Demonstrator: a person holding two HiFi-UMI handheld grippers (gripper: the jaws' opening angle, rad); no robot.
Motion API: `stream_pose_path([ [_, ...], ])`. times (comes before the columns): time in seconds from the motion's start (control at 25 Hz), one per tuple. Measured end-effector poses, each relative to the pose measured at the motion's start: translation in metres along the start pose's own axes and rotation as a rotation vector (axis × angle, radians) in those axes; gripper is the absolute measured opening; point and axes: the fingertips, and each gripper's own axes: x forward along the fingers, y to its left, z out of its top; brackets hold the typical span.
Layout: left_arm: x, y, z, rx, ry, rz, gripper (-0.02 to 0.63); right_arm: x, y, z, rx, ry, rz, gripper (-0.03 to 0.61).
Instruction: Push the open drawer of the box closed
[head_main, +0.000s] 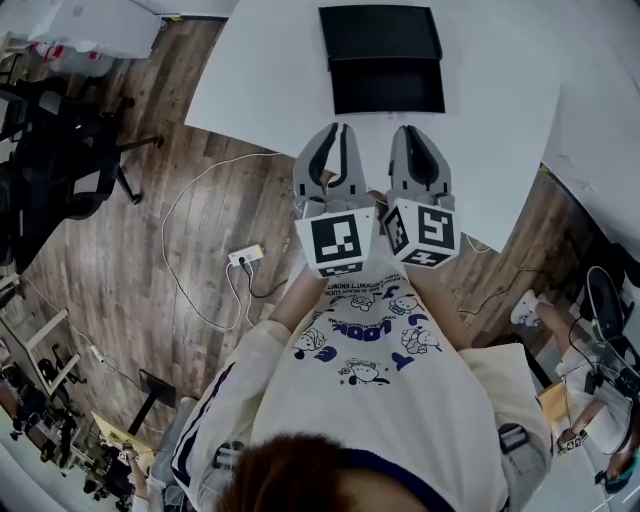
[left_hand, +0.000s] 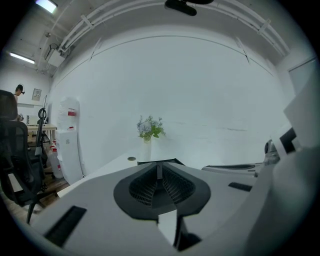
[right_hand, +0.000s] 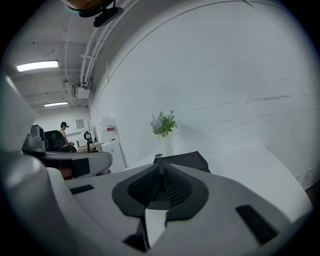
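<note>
A black box (head_main: 380, 32) lies on the white table (head_main: 260, 80), its open drawer (head_main: 388, 88) pulled out toward me. My left gripper (head_main: 337, 130) and right gripper (head_main: 411, 132) are held side by side over the table's near edge, a short way short of the drawer front. Both are shut with nothing between the fingers. In the left gripper view the closed tips (left_hand: 159, 167) line up with the box (left_hand: 170, 161) just beyond them. The right gripper view shows the same, tips (right_hand: 161, 167) together below the box (right_hand: 182, 159).
A vase of flowers (left_hand: 149, 131) stands at the table's far end by the white wall. An office chair (head_main: 60, 150) is on the wooden floor to the left, with a power strip (head_main: 246, 256) and cables. A second white table (head_main: 600, 140) lies at the right.
</note>
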Motion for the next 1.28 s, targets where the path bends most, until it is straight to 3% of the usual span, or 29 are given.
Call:
stream_pose_path([
  [0.32,0.021,-0.005,-0.002,0.001,0.006,-0.008,0.04,0.016,-0.013,-0.013,-0.004,0.047,-0.007,0.044],
  [1.0,0.061,-0.02,-0.064,0.001,0.158,0.027,0.04,0.051,-0.048,-0.08,-0.011,0.252,0.028,0.048],
  [1.04,0.064,-0.02,-0.068,0.001,0.164,0.029,0.04,0.053,-0.05,-0.084,-0.013,0.264,0.033,0.053],
  [1.12,0.069,-0.02,-0.075,0.004,0.177,0.028,0.04,0.06,-0.051,-0.092,-0.012,0.285,0.045,0.124],
  [1.28,0.077,-0.021,-0.084,0.002,0.195,0.021,0.04,0.069,-0.051,-0.105,-0.011,0.319,0.059,0.124],
])
